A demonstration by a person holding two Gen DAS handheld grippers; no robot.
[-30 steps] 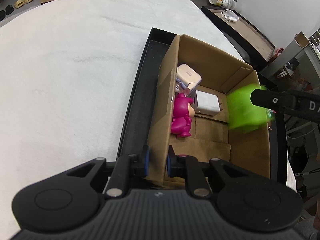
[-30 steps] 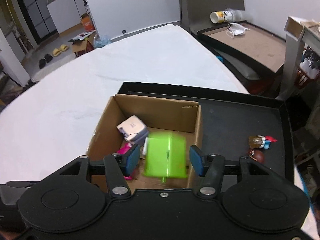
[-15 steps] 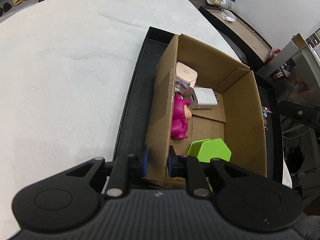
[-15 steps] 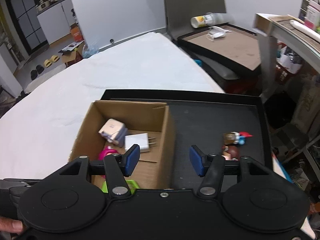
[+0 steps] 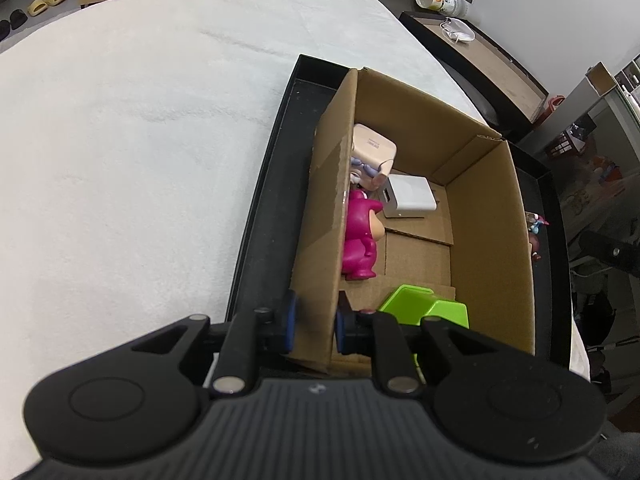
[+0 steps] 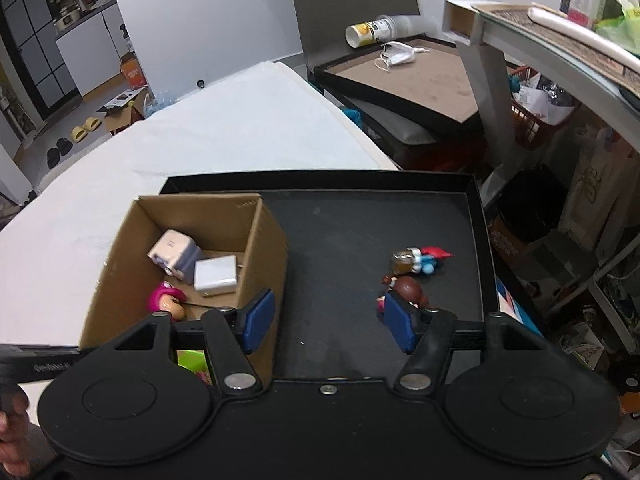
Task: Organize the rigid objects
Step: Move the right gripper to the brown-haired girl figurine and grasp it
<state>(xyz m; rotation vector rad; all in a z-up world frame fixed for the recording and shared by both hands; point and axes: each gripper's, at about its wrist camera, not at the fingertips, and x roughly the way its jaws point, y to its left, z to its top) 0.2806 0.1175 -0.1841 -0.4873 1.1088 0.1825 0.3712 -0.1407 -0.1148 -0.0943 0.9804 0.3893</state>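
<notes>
An open cardboard box (image 5: 492,216) (image 6: 264,240) stands in a black tray (image 6: 400,216). Inside lie a green block (image 5: 424,306), a magenta figurine (image 5: 360,240), a white charger (image 5: 412,200) and a pale pink case (image 5: 372,146). My left gripper (image 5: 314,326) is shut on the box's near-left wall. My right gripper (image 6: 328,318) hovers over the tray floor to the right of the box, its jaws opening with nothing between them. Two small figurines lie on the tray: a brown-haired one (image 6: 406,290) by the right fingertip and a red-and-blue one (image 6: 420,258) beyond it.
The tray (image 5: 268,208) sits on a white cloth-covered table (image 5: 140,140). A second black tray (image 6: 404,80) with a face mask and a tipped cup (image 6: 368,32) stands behind. Cluttered shelving (image 6: 560,60) fills the right side. A hand (image 6: 12,440) shows at lower left.
The green block went from my right gripper into the box and now lies at its near end. My right gripper has swung right over the tray and widened. The left gripper kept still.
</notes>
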